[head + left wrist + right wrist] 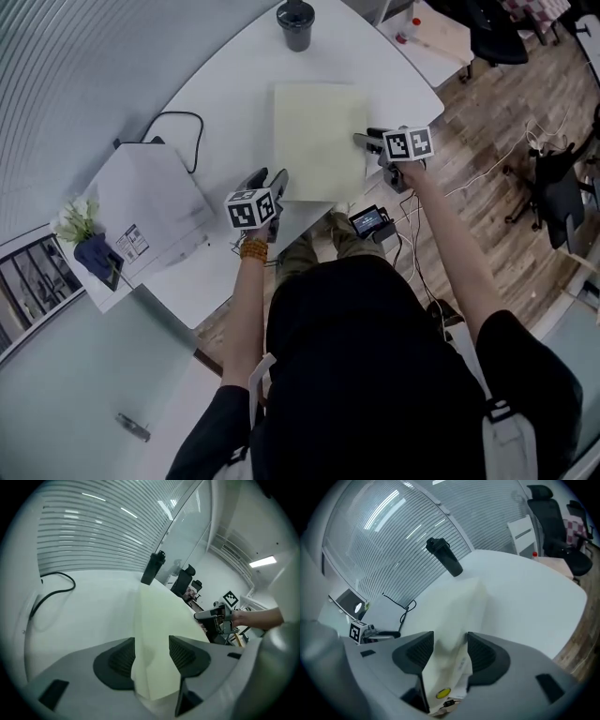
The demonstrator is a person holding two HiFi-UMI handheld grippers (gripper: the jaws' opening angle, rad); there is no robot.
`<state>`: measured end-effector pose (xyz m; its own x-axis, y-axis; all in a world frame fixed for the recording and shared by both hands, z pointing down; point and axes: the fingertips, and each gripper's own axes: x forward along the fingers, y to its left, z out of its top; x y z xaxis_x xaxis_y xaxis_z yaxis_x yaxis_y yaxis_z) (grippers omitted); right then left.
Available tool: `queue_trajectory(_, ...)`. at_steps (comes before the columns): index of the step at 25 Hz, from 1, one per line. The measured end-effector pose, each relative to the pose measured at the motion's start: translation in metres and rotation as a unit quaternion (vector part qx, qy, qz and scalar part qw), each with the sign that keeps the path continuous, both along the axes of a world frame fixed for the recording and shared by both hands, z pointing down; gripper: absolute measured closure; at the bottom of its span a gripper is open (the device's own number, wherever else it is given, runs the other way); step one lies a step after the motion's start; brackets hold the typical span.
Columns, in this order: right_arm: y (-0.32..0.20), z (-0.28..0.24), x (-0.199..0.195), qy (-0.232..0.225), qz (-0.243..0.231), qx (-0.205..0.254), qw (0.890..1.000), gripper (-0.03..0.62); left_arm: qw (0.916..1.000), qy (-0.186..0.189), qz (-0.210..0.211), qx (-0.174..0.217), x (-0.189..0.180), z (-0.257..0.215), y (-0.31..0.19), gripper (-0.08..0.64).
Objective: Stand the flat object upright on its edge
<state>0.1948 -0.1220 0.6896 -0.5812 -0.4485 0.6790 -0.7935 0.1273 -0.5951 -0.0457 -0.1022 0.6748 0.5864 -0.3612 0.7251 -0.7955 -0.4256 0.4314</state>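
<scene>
The left gripper (152,651) sits at the pad's near left corner. Its jaws stand wide, with the corner lying between them and no clear squeeze on it.

The pad (319,141), pale yellow-green, lies flat on the white table (225,103), close to the near edge, with a dark bottle (295,23) well beyond its far side. No edge looks lifted in the head view.

The right gripper (450,651) is at the pad's right edge, jaws likewise well apart around it. The material there fills most of the gap and looks slightly bunched, so a light touch on the fingers may be there, though the view is too warped to be sure.

The task is judged barely begun: both grippers are placed at the pad, but firm grips, the tilt onto one edge and a steady release all remain.
</scene>
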Motion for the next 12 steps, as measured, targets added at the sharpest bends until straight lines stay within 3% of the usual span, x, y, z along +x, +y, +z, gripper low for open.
queue_trajectory(7,-0.001,0.010,-0.001,0.001,0.005,-0.017,1.000,0.380,0.9996,-0.004,0.003,-0.029,0.011,0.019,0.004,0.336)
queue_trajectory(12,0.002,0.011,-0.006,-0.031,0.011,-0.033,0.999,0.380,0.9981,-0.003,0.024,-0.058,0.013,0.021,0.038,0.336)
